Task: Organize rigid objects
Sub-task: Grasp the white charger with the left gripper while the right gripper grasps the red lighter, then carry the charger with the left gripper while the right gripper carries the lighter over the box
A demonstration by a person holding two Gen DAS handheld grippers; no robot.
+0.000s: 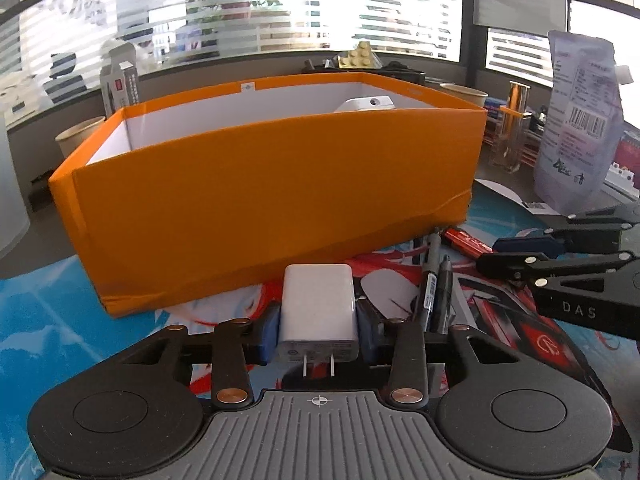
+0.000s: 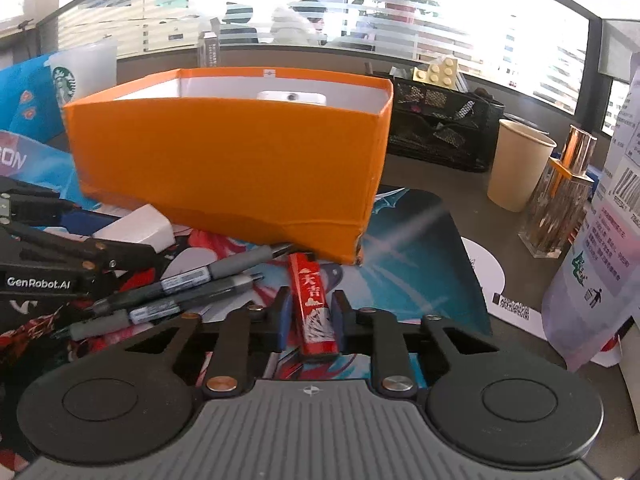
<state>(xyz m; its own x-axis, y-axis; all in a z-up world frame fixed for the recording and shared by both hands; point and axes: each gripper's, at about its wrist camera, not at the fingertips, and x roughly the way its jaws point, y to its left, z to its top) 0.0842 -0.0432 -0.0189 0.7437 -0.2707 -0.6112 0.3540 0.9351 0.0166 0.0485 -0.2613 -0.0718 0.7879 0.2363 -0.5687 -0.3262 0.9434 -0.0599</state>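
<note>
My left gripper [image 1: 318, 332] is shut on a white charger plug [image 1: 318, 304], its blue pads pressed to both sides and its prongs pointing back at the camera. It sits on the printed mat just in front of the orange box [image 1: 280, 184]. My right gripper [image 2: 312, 316] is shut on a red lighter [image 2: 314, 304] near the orange box's [image 2: 224, 160] front right corner. A white device [image 2: 292, 98] lies inside the box. Two grey markers [image 2: 192, 280] lie between the grippers. The right gripper [image 1: 490, 252] also shows at the right of the left wrist view.
A paper cup [image 2: 516, 164], a gold-capped glass bottle [image 2: 560, 200] and a printed pouch [image 1: 576, 120] stand to the right. A black mesh organiser [image 2: 440, 128] is behind the box. A Starbucks cup [image 2: 80, 72] stands at the back left.
</note>
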